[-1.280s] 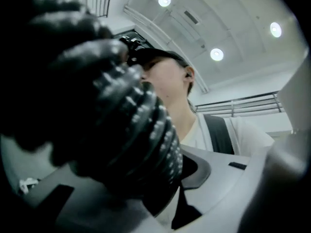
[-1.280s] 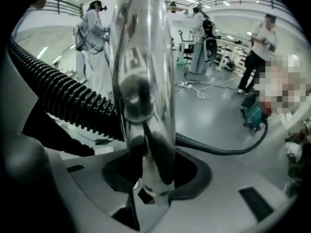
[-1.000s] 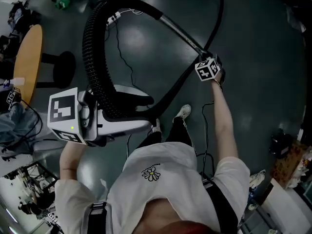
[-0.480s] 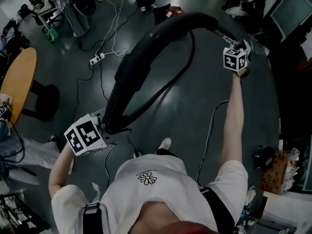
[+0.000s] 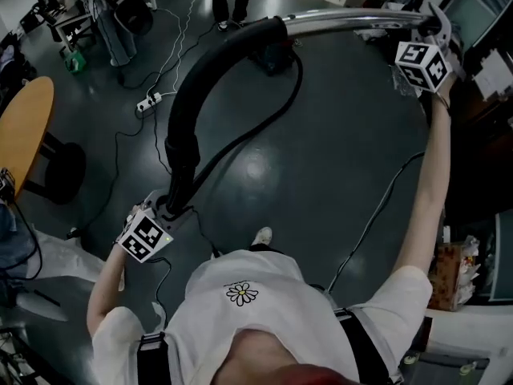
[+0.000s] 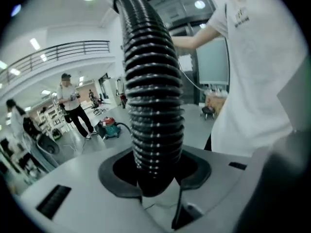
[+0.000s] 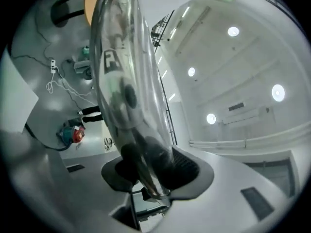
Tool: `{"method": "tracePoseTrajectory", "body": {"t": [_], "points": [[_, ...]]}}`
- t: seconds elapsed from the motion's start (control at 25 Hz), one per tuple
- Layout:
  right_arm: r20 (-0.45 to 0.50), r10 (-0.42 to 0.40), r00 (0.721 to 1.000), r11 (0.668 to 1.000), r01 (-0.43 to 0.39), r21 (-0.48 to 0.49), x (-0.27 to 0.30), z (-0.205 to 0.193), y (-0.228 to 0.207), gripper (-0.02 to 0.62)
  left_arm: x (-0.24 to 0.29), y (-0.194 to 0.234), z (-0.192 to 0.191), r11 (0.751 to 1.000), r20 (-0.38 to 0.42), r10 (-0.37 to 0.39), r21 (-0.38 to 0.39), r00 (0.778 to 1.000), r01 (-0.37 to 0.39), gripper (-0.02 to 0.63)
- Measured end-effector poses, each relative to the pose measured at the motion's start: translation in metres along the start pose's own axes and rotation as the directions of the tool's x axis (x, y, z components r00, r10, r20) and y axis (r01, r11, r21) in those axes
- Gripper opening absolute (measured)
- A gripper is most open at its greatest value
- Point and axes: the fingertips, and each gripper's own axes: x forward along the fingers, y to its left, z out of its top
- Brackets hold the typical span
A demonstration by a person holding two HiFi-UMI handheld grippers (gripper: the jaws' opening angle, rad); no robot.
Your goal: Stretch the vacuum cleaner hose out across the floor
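Pulled from a tight loop into a wide arch above the floor (image 5: 321, 159): hose (image 5: 200, 95) clamped at its ribbed end in the left gripper (image 6: 155, 176), metal wand (image 5: 345, 21) clamped in the right gripper (image 7: 150, 174), now raised high. Longer, but not yet laid down.

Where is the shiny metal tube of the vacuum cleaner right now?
In the head view, the metal tube runs along the top right, between the end of the black hose on its left and the right gripper, which is shut on it.
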Motion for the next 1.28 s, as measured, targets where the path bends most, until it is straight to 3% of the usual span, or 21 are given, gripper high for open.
{"method": "tracePoseTrajectory", "body": {"t": [0.08, 0.16, 0.28, 0.36, 0.48, 0.52, 0.6, 0.68, 0.72, 0.76, 0.84, 0.88, 0.92, 1.0, 1.04, 1.08, 1.12, 1.16, 1.2, 1.24, 1.28], "points": [[-0.051, 0.003, 0.999, 1.000, -0.005, -0.023, 0.002, -0.005, -0.012, 0.166, -0.019, 0.015, 0.013, 0.984, 0.188, 0.032, -0.181, 0.982, 0.003, 0.152], [-0.110, 0.012, 0.994, 1.000, -0.014, -0.017, -0.002, -0.016, -0.015, 0.166, -0.038, 0.032, 0.025, 0.958, 0.324, 0.100, -0.287, 0.941, -0.003, 0.161], [-0.184, 0.041, 0.982, 0.999, -0.041, 0.005, -0.012, -0.024, -0.007, 0.166, -0.052, 0.032, 0.027, 0.944, 0.371, 0.120, -0.330, 0.921, 0.010, 0.162], [-0.225, 0.065, 0.972, 0.998, -0.059, 0.033, -0.018, -0.028, -0.002, 0.166, -0.059, 0.020, 0.028, 0.947, 0.376, 0.152, -0.319, 0.914, -0.027, 0.164], [-0.278, 0.112, 0.954, 0.993, -0.098, 0.066, -0.029, -0.038, 0.000, 0.166, -0.075, 0.004, 0.034, 0.932, 0.426, 0.200, -0.360, 0.883, -0.038, 0.168], [-0.297, 0.121, 0.947, 0.992, -0.105, 0.068, -0.032, -0.042, -0.002, 0.165, -0.081, 0.004, 0.037, 0.911, 0.462, 0.203, -0.412, 0.863, 0.006, 0.174], [-0.321, 0.114, 0.940, 0.993, -0.101, 0.056, -0.037, -0.045, -0.008, 0.166, -0.090, 0.013, 0.042, 0.835, 0.554, 0.192, -0.526, 0.810, 0.162, 0.206], [-0.322, 0.098, 0.941, 0.995, -0.090, 0.039, -0.042, -0.039, -0.014, 0.166, -0.093, 0.021, 0.050, 0.772, 0.611, 0.182, -0.575, 0.771, 0.273, 0.220], [-0.319, 0.094, 0.943, 0.996, -0.087, 0.035, -0.044, -0.034, -0.016, 0.166, -0.094, 0.023, 0.052, 0.770, 0.610, 0.180, -0.576, 0.771, 0.276, 0.219], [-0.317, 0.092, 0.944, 0.996, -0.085, 0.037, -0.047, -0.031, -0.019, 0.166, -0.096, 0.023, 0.051, 0.791, 0.590, 0.186, -0.564, 0.786, 0.236, 0.220], [-0.324, 0.079, 0.943, 0.996, -0.064, 0.056, -0.050, -0.034, -0.031, 0.166, -0.103, 0.024, 0.038, 0.850, 0.516, 0.253, -0.522, 0.818, 0.066, 0.219], [-0.336, 0.062, 0.940, 0.997, -0.042, 0.065, -0.052, -0.041, -0.041, 0.166, -0.111, 0.031, 0.026, 0.850, 0.496, 0.310, -0.528, 0.811, -0.002, 0.222], [-0.348, 0.035, 0.937, 0.998, -0.015, 0.060, -0.056, -0.048, -0.053, 0.166, -0.126, 0.043, 0.011, 0.817, 0.504, 0.377, -0.576, 0.777, -0.023, 0.229], [-0.347, -0.040, 0.937, 0.999, 0.036, -0.018, -0.068, -0.048, -0.076, 0.166, -0.171, 0.076, -0.020, 0.706, 0.555, 0.516, -0.707, 0.653, 0.044, 0.229], [-0.327, -0.082, 0.942, 0.995, 0.057, -0.086, -0.076, -0.037, -0.086, 0.167, -0.193, 0.090, -0.027, 0.675, 0.577, 0.560, -0.734, 0.594, 0.077, 0.229], [-0.294, -0.124, 0.948, 0.984, 0.079, -0.160, -0.084, -0.019, -0.096, 0.170, -0.208, 0.099, -0.023, 0.682, 0.604, 0.570, -0.726, 0.556, 0.089, 0.229], [-0.249, -0.162, 0.955, 0.967, 0.103, -0.234, -0.091, 0.003, -0.107, 0.175, -0.212, 0.102, -0.008, 0.722, 0.642, 0.544, -0.686, 0.540, 0.089, 0.229], [-0.196, -0.191, 0.962, 0.945, 0.127, -0.301, -0.095, 0.028, -0.116, 0.179, -0.208, 0.098, 0.019, 0.783, 0.696, 0.479, -0.614, 0.535, 0.098, 0.228], [-0.139, -0.205, 0.969, 0.924, 0.145, -0.354, -0.097, 0.052, -0.123, 0.179, -0.201, 0.088, 0.054, 0.852, 0.764, 0.372, -0.507, 0.526, 0.134, 0.228], [-0.084, -0.202, 0.976, 0.909, 0.155, -0.386, -0.100, 0.075, -0.125, 0.179, -0.193, 0.072, 0.094, 0.911, 0.837, 0.227, -0.363, 0.498, 0.195, 0.227], [-0.033, -0.185, 0.982, 0.905, 0.157, -0.395, -0.105, 0.096, -0.123, 0.179, -0.188, 0.054, 0.133, 0.943, 0.893, 0.066, -0.202, 0.445, 0.266, 0.227]]}}
